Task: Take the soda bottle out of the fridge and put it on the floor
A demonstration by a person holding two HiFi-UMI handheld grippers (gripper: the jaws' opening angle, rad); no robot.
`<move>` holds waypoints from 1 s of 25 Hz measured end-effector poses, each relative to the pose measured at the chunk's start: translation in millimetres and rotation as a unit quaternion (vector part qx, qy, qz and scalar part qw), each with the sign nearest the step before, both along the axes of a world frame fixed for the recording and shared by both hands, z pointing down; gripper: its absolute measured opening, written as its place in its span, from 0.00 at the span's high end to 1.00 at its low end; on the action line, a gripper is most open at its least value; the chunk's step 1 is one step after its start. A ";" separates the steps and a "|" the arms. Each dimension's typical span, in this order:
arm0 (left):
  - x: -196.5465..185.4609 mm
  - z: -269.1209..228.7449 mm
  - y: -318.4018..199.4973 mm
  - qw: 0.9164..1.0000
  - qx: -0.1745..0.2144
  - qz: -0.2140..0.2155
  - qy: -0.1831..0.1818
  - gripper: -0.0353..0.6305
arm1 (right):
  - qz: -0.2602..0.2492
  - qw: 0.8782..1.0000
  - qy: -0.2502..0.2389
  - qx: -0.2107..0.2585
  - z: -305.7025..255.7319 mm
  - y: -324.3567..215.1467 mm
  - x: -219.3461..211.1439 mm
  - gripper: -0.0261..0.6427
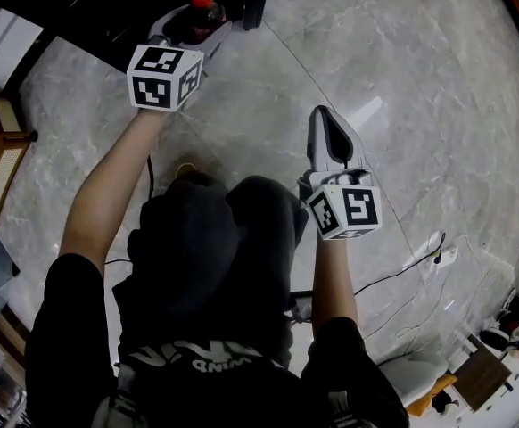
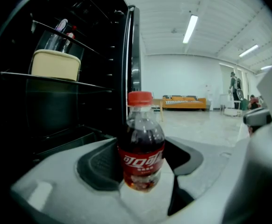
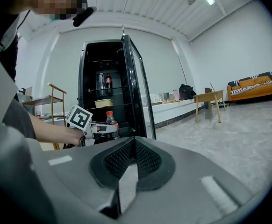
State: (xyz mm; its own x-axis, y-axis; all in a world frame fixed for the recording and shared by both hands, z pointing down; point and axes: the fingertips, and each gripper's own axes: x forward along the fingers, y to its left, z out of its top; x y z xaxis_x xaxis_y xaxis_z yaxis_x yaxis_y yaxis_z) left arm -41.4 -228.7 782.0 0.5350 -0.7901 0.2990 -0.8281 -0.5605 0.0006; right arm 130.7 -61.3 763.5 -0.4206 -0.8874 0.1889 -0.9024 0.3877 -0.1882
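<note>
Fingers (image 2: 96, 167) of your left gripper (image 1: 195, 25) clamp the soda bottle (image 2: 141, 143) beside the open fridge (image 3: 105, 78), whose shelves only the gripper views show; your right gripper (image 3: 133, 148), outstretched nearly level, is closed empty.

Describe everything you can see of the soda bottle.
The soda bottle is small, of clear plastic, with a red screw cap, a red label with white lettering, and dark cola filling it nearly to the neck. It stands upright, clamped at its label between the pads of the left tongs, just outside the open fridge. Nothing else touches it; it is not yet on the floor.
</note>
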 end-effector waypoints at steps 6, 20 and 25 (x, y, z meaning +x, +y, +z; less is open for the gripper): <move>5.7 22.0 6.3 1.000 -0.011 0.006 0.005 0.50 | 0.003 1.000 -0.003 -0.004 11.2 3.1 10.7 0.96; 14.9 131.5 24.4 0.998 -0.059 0.014 0.005 0.50 | 0.009 1.000 0.006 -0.019 53.9 16.0 18.2 0.96; 10.0 176.8 32.5 0.997 -0.074 0.017 0.002 0.50 | 0.012 0.999 0.015 -0.026 71.4 18.5 18.3 0.96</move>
